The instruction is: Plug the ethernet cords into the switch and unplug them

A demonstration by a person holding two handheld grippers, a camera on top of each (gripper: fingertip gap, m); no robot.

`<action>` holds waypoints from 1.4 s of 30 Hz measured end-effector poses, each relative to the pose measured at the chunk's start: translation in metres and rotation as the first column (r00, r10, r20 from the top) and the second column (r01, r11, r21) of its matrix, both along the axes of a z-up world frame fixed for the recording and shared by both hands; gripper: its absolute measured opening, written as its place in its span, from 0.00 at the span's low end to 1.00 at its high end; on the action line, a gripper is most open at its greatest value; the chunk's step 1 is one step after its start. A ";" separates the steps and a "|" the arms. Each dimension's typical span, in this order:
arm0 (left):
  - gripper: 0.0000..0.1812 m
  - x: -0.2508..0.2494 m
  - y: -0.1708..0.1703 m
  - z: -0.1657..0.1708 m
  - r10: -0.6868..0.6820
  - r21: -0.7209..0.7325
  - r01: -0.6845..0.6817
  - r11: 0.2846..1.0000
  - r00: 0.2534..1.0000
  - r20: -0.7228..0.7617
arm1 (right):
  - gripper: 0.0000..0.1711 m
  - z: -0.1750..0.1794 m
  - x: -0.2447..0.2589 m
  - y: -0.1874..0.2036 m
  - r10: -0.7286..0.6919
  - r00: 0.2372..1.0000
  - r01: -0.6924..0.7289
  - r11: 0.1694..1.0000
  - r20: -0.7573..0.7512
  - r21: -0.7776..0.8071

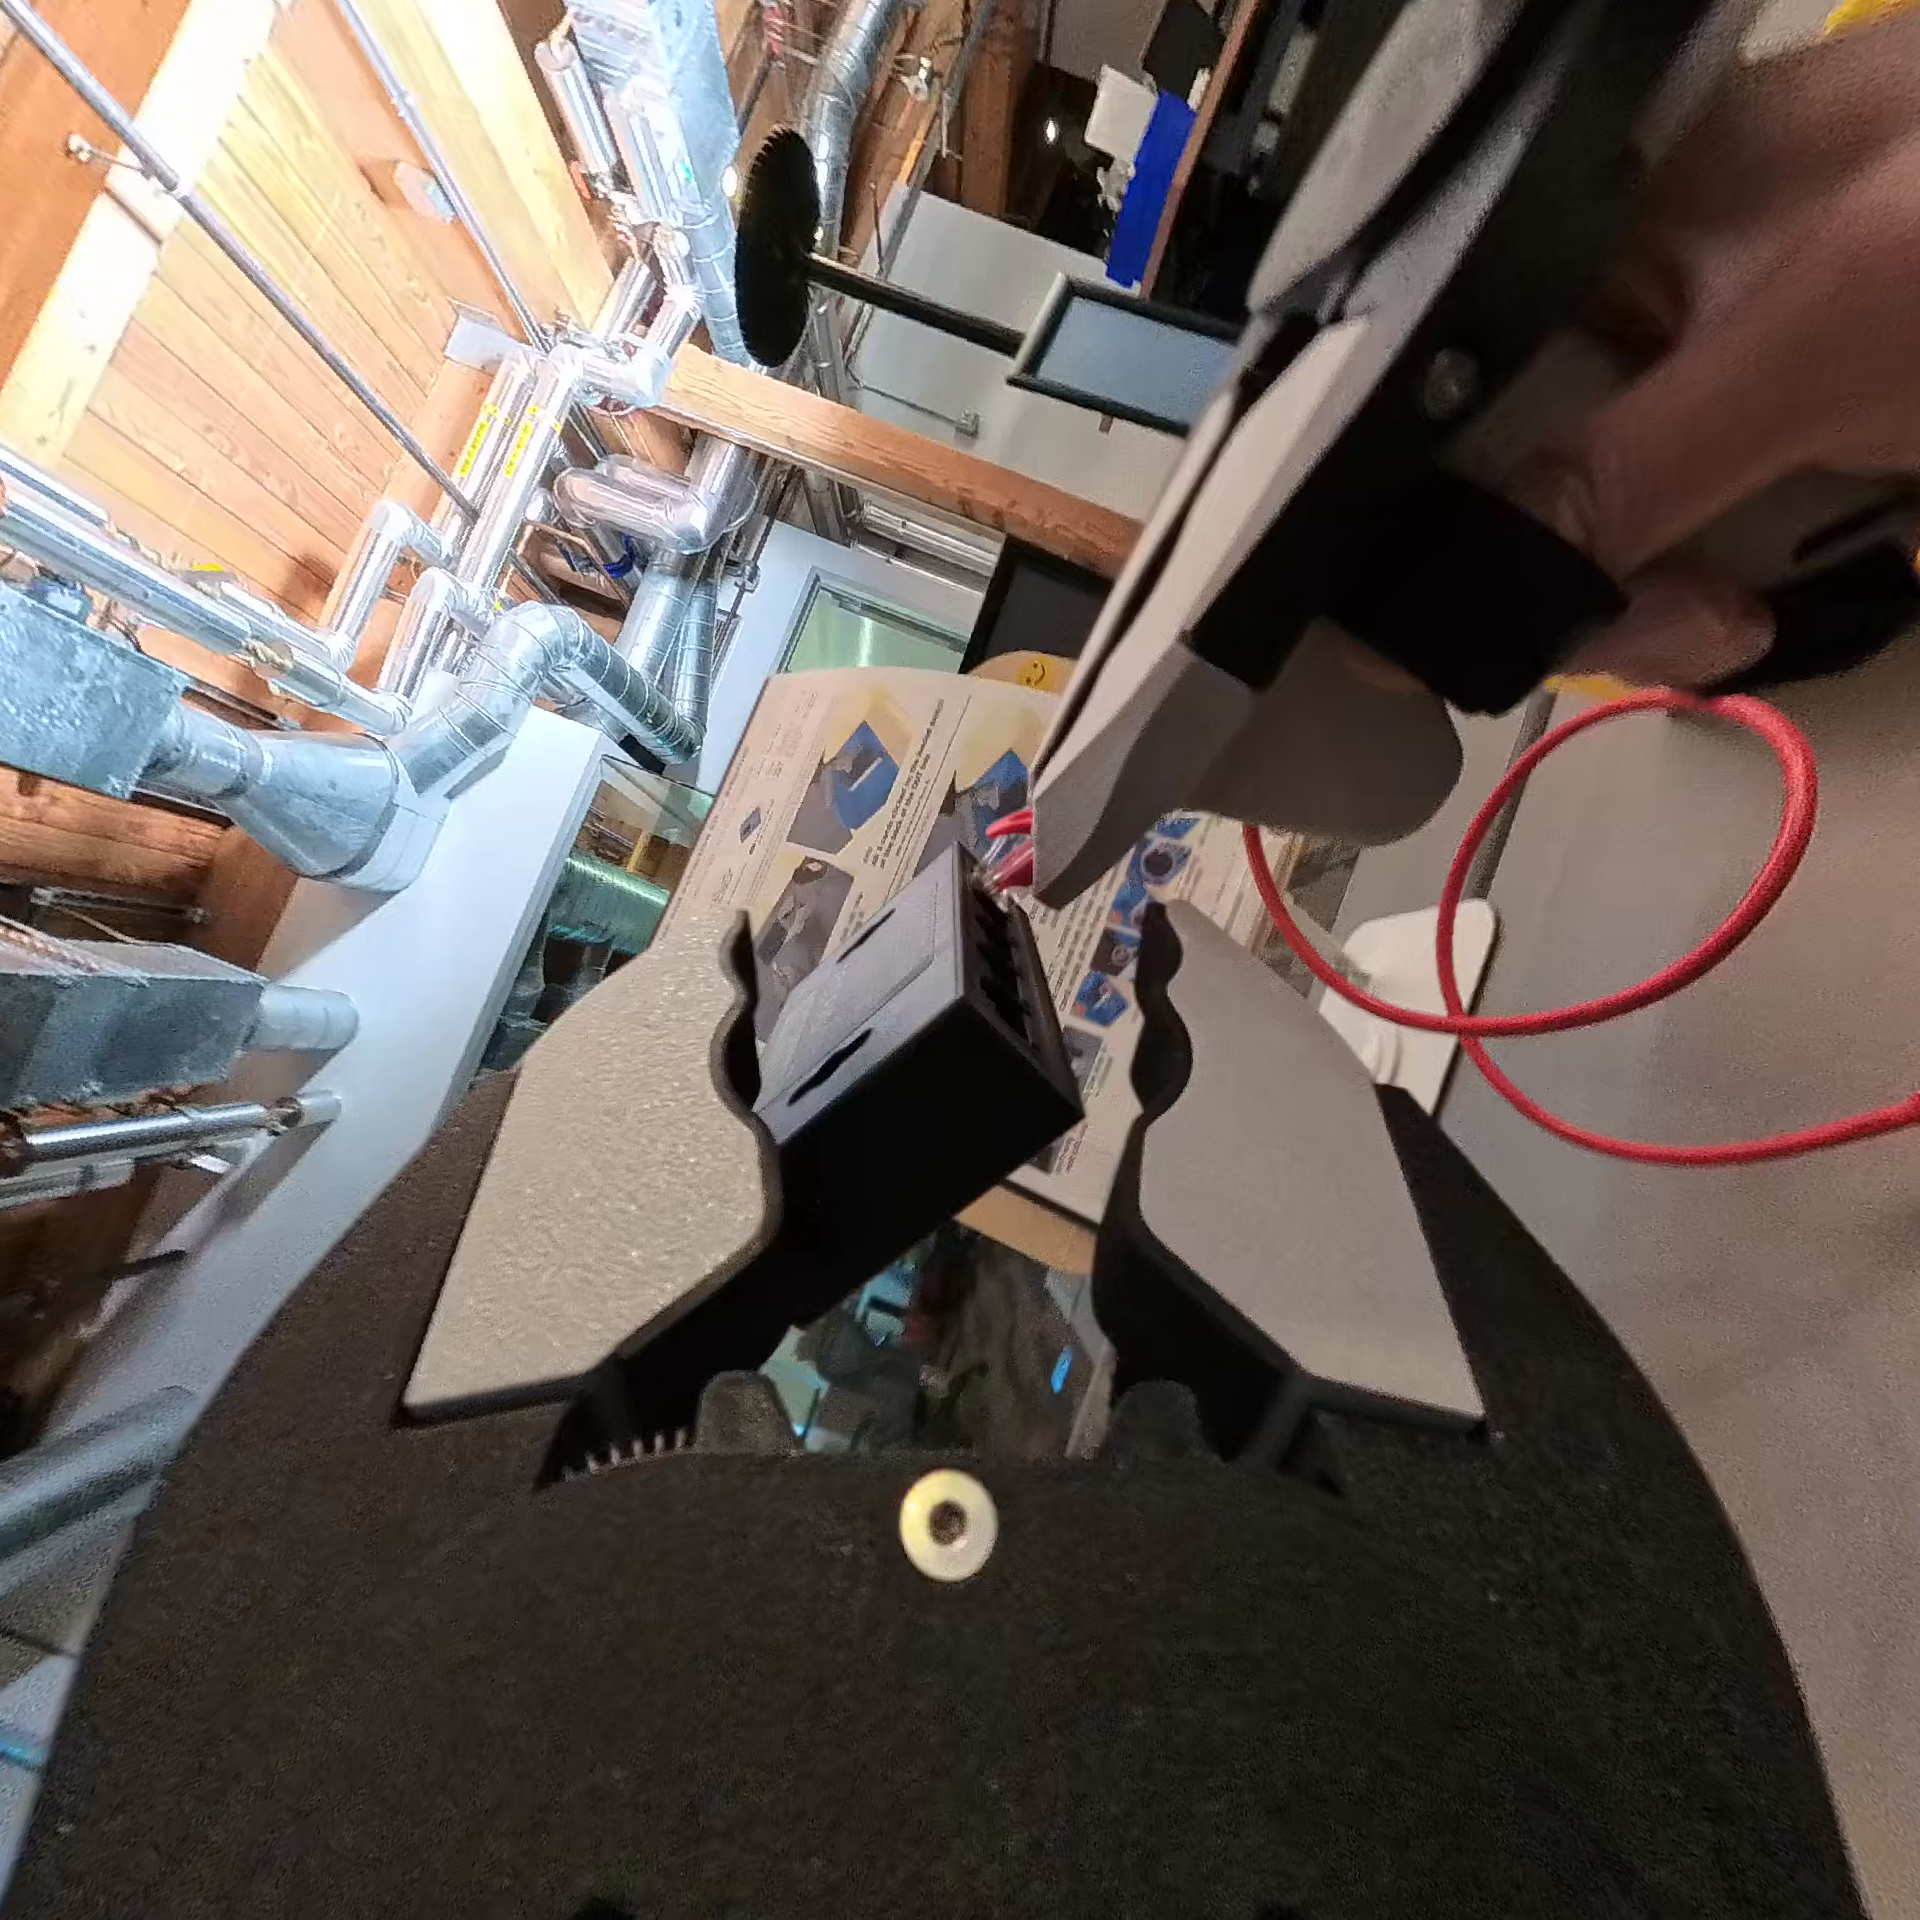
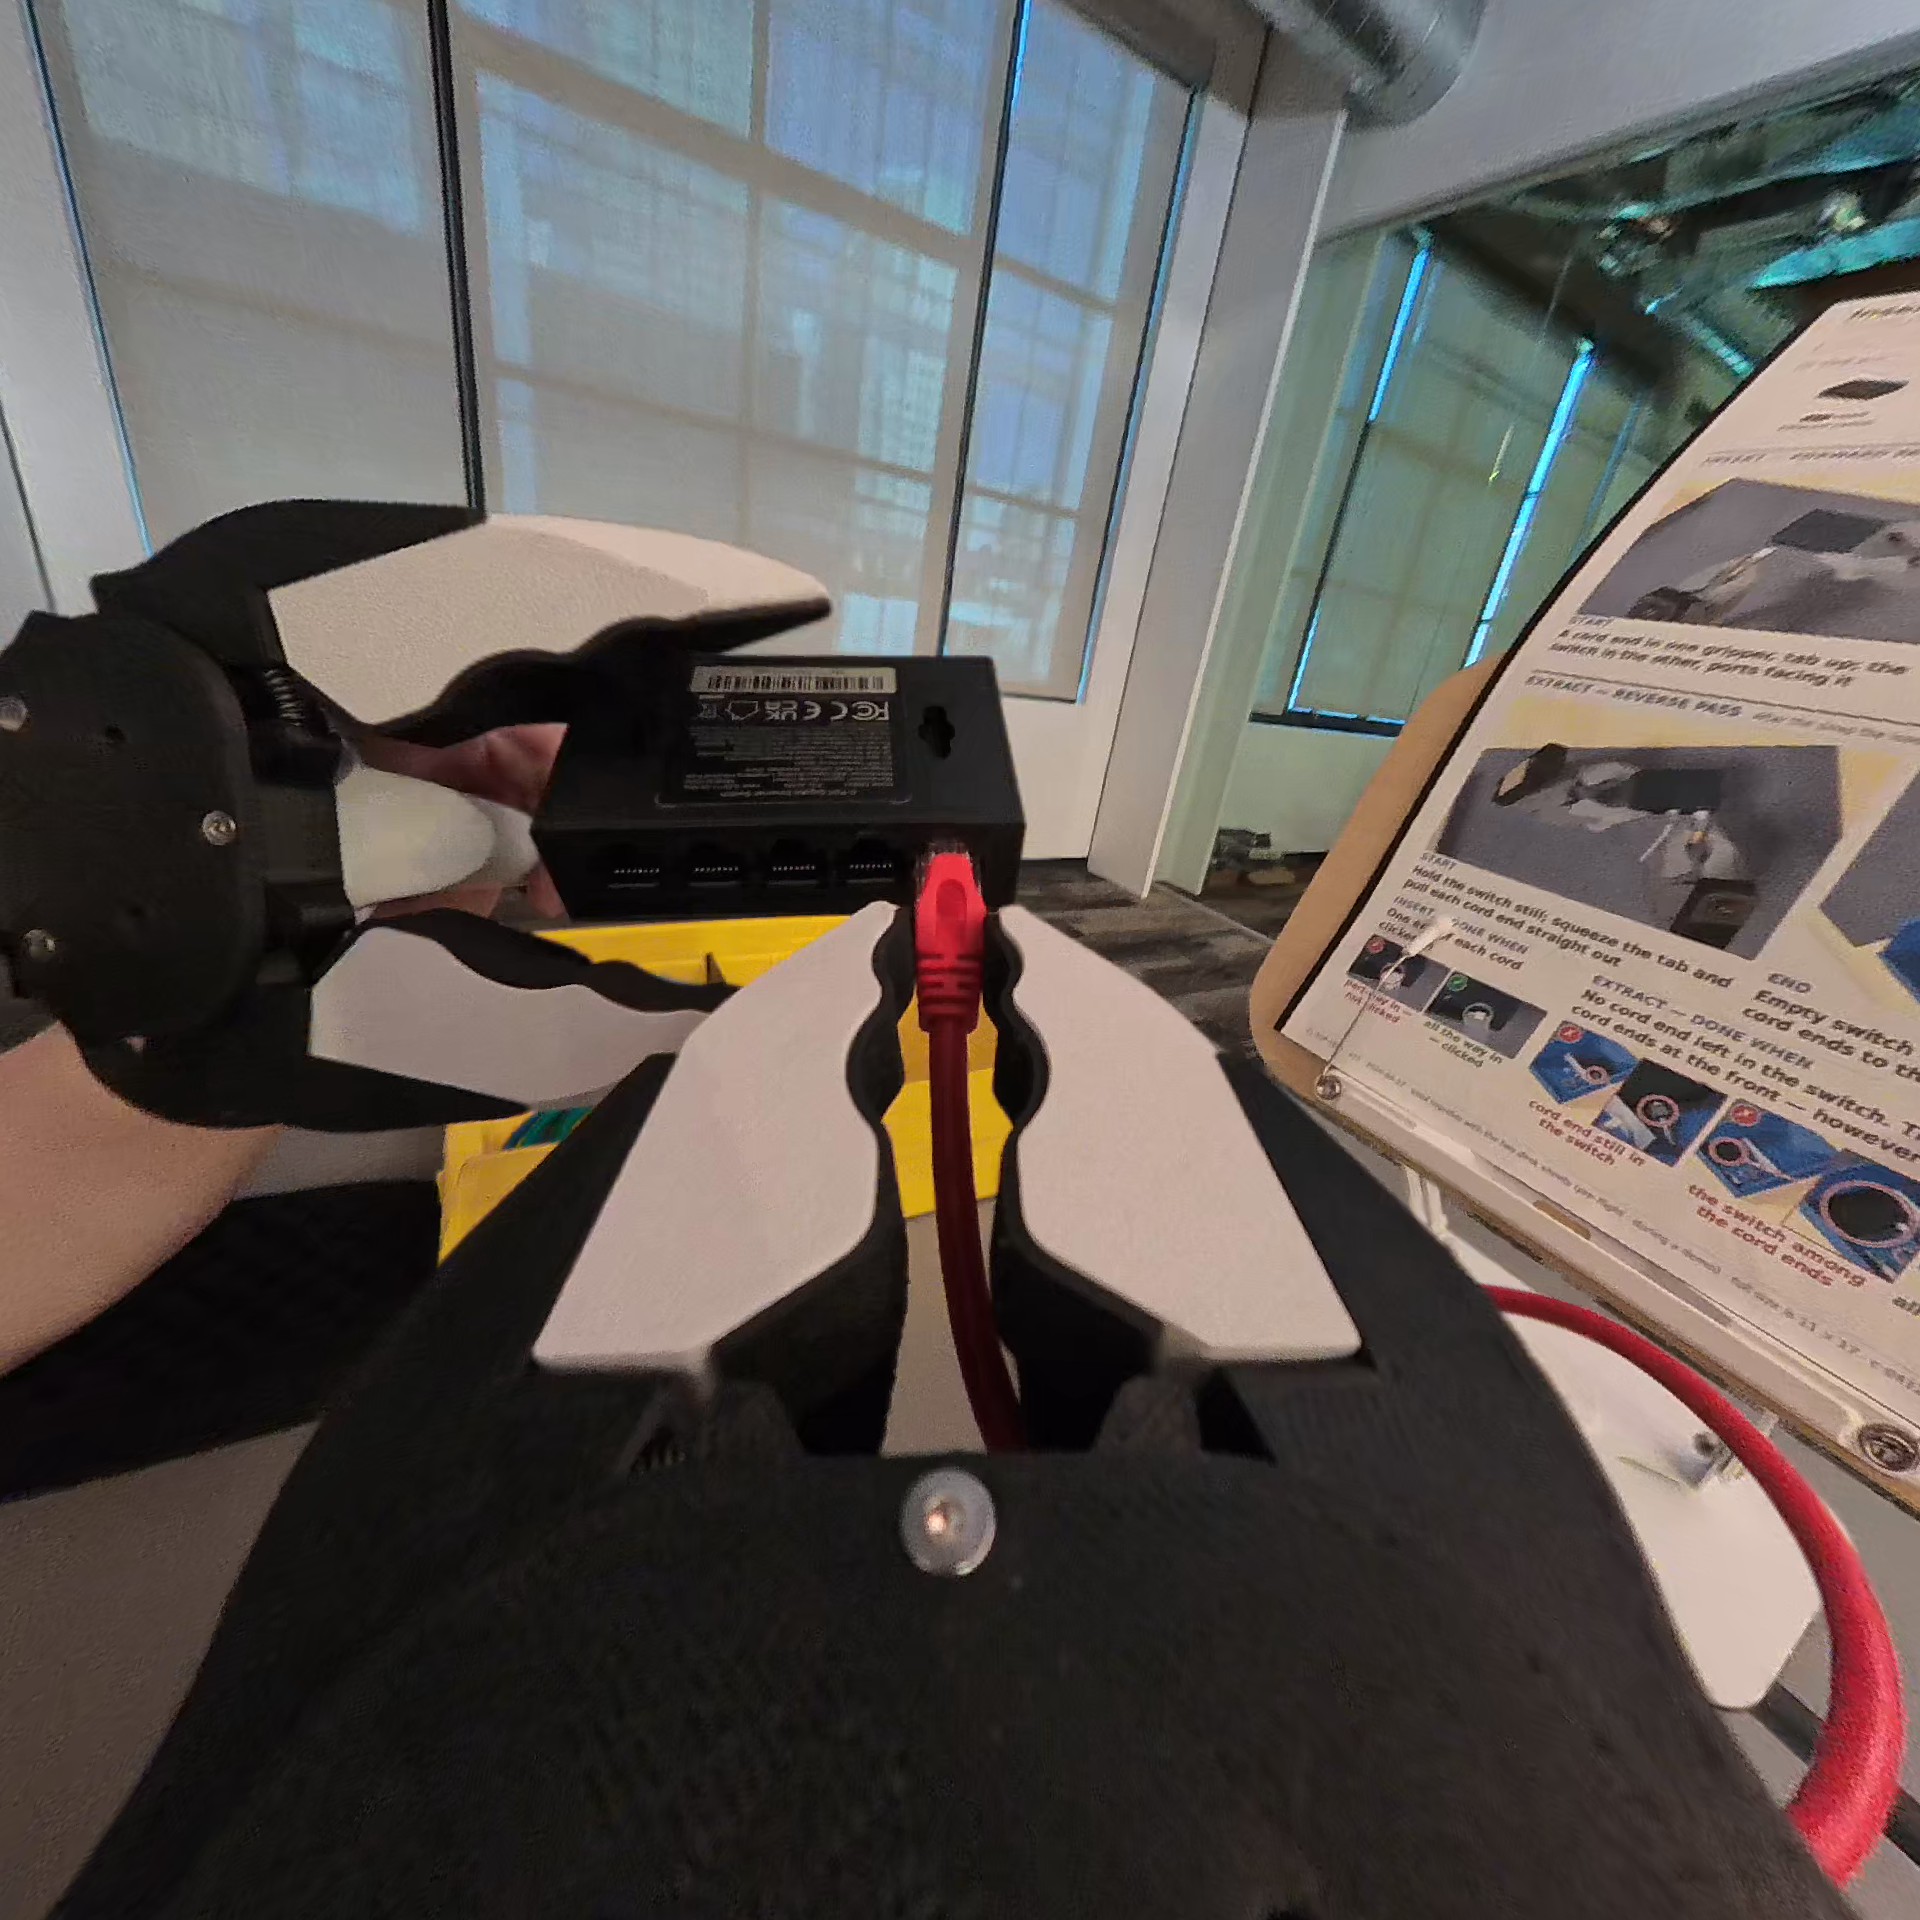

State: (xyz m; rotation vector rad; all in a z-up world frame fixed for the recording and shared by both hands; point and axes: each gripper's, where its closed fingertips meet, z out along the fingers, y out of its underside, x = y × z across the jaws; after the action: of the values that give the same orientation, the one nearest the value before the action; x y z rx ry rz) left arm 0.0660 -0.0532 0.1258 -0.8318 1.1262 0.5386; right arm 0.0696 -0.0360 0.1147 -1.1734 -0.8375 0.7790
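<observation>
Looking along the left gripper (image 1: 940,997), the black switch (image 1: 914,1049) sits between its two fingers, tilted, with its row of sockets turned toward the other tool. One finger (image 1: 623,1122) presses on the box's flat side; the opposite finger (image 1: 1278,1143) appears to stand a little apart from it, so the tongs are partly open around the box and I cannot tell how firm the hold is. The right gripper (image 1: 1049,883) comes in from above with its tips near together at the socket face, a bit of red plug (image 1: 1008,847) showing there. A red cord (image 1: 1538,914) loops over the grey table (image 1: 1714,1351), beside an instruction sheet (image 1: 862,790).

From the right wrist view, the right gripper (image 2: 940,925) is closed narrowly on the cord's red plug (image 2: 948,935), whose tip sits at the end socket of the switch (image 2: 790,790). The cord (image 2: 961,1247) runs back between the fingers. The left gripper (image 2: 748,810) holds the switch from the left, label side up, above a yellow bin (image 2: 665,951). The instruction sheet (image 2: 1662,831) leans on a board at right.
</observation>
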 end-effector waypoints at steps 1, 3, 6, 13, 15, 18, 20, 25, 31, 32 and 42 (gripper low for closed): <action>0.41 0.002 -0.003 0.003 -0.019 -0.008 0.020 1.000 0.999 0.026 | 0.08 0.001 0.001 0.000 -0.007 1.000 0.007 1.000 -0.014 0.001; 0.46 0.004 -0.009 0.009 -0.052 -0.004 0.053 0.999 0.996 0.075 | 0.08 0.003 0.002 0.000 -0.017 0.999 0.017 1.000 -0.030 -0.005; 0.49 0.000 -0.014 0.023 -0.073 -0.004 0.074 0.997 0.983 0.166 | 0.08 0.006 0.007 0.003 -0.048 0.998 0.049 0.999 -0.047 0.004; 0.55 -0.011 -0.014 0.039 -0.121 -0.287 0.312 0.906 0.840 0.530 | 0.08 0.018 0.024 0.007 -0.152 0.986 0.157 0.983 -0.064 0.090; 0.56 -0.009 -0.011 0.035 -0.117 -0.339 0.361 0.869 0.815 0.568 | 0.08 0.021 0.026 0.005 -0.170 0.983 0.177 0.977 -0.068 0.118; 0.54 -0.007 -0.003 0.028 -0.102 -0.345 0.345 0.873 0.821 0.563 | 0.08 0.023 0.026 0.003 -0.196 0.978 0.204 0.968 -0.064 0.147; 0.50 -0.002 0.000 0.019 -0.099 -0.358 0.329 0.874 0.841 0.531 | 0.08 0.022 0.023 0.001 -0.201 0.978 0.208 0.965 -0.056 0.157; 0.42 -0.003 0.006 0.015 -0.085 -0.301 0.255 0.919 0.873 0.480 | 0.08 0.022 0.021 -0.002 -0.216 0.975 0.221 0.959 -0.048 0.175; 0.40 -0.006 0.008 0.014 -0.083 -0.309 0.251 0.917 0.880 0.468 | 0.08 0.020 0.020 -0.001 -0.215 0.975 0.220 0.961 -0.047 0.170; 0.40 -0.006 0.008 0.014 -0.085 -0.308 0.251 0.918 0.882 0.463 | 0.08 0.020 0.020 0.000 -0.211 0.976 0.216 0.962 -0.047 0.168; 0.40 -0.009 0.007 0.011 -0.091 -0.340 0.247 0.908 0.906 0.413 | 0.08 0.017 0.017 -0.001 -0.251 0.968 0.250 0.950 -0.022 0.186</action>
State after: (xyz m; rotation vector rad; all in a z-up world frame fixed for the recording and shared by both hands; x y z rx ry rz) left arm 0.0571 -0.0462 0.1367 -1.1108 0.9313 -0.0122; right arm 0.0867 -0.0375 0.1315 -1.0857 -0.7293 0.4792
